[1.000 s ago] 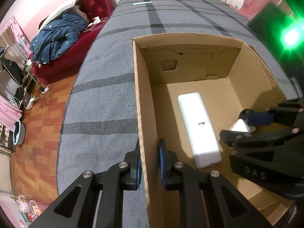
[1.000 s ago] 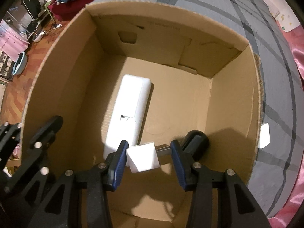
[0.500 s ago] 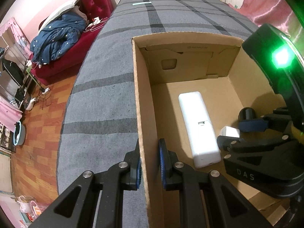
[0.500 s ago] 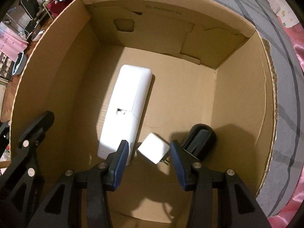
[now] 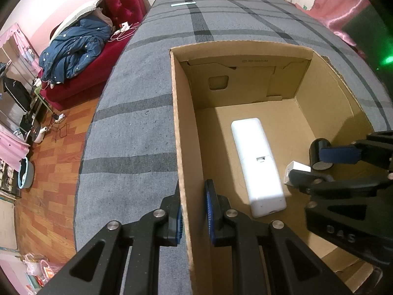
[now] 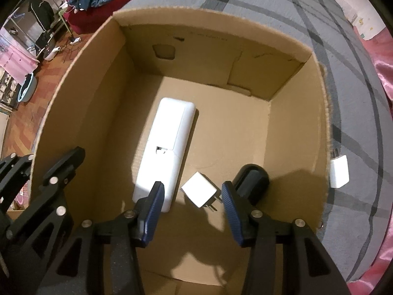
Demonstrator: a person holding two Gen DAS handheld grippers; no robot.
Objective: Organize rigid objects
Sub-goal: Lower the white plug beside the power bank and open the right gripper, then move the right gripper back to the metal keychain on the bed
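Note:
An open cardboard box (image 5: 181, 132) stands on a grey plaid bed. My left gripper (image 5: 192, 191) is shut on its left wall, one finger outside and one inside. On the box floor lie a long white remote-like case (image 6: 167, 147), a small white plug adapter (image 6: 199, 193) and a black cylinder (image 6: 253, 179). My right gripper (image 6: 191, 189) hangs over the adapter, pointing nearly straight down. Its jaws are opening, and the adapter lies on the floor below the gap, free of both pads. From the left wrist, the right gripper (image 5: 309, 164) partly hides the adapter (image 5: 293, 167).
A second white adapter (image 6: 340, 172) lies on the grey cover (image 5: 135, 135) just outside the box's right wall. A red sofa (image 5: 118, 9) with a blue jacket (image 5: 73, 51) stands left of the bed, over a wooden floor (image 5: 49, 172). A pale strip (image 5: 183, 4) lies at the bed's far end.
The right gripper let go of the white plug adapter, which dropped onto the box floor beside the long white case. The left gripper stayed clamped on the box wall.

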